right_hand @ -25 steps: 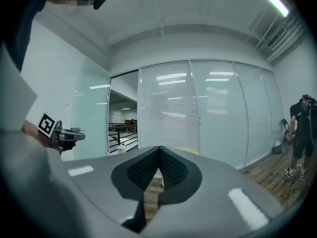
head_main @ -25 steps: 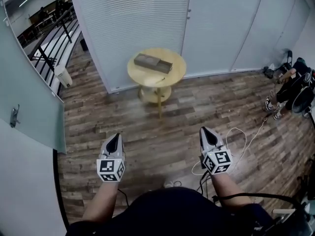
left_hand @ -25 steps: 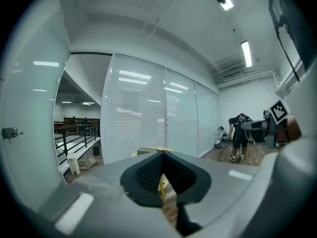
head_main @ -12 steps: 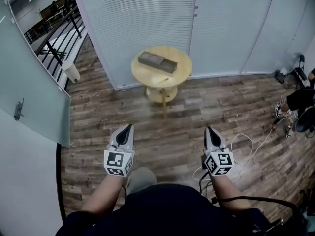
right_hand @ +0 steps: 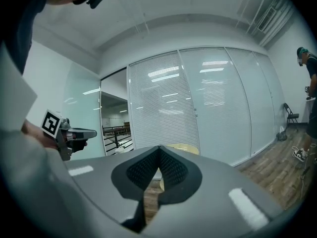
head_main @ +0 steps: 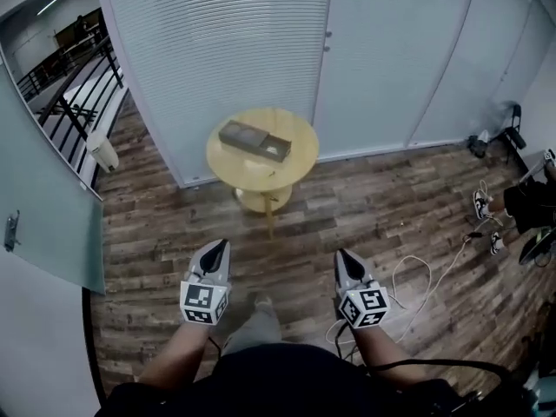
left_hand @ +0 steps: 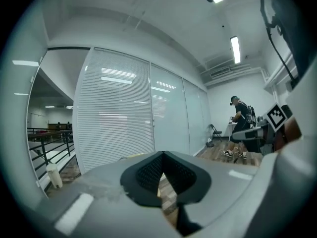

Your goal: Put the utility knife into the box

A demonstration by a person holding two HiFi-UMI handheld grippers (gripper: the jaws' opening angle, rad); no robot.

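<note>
Far ahead of both grippers, a thin sliver that was probably the knife (head_main: 269,173) lay on the round yellow table (head_main: 300,150), just in front of the grey box (head_main: 254,140), though it was too small to make out for certain. The box sat across the tabletop toward its far side. The table stood on a wood floor (head_main: 174,233) before a glass wall (head_main: 217,50) lined with blinds. Nearer the camera, the left gripper (head_main: 219,245) and right gripper (head_main: 342,254) pointed toward the table, well apart from it and from each other. Both gripper views showed the jaws pressed together at the tips with nothing between them. A white cable (head_main: 417,272) looped on the floor beside the right gripper. At the right edge, another person (head_main: 526,207) was partly in view.
</note>
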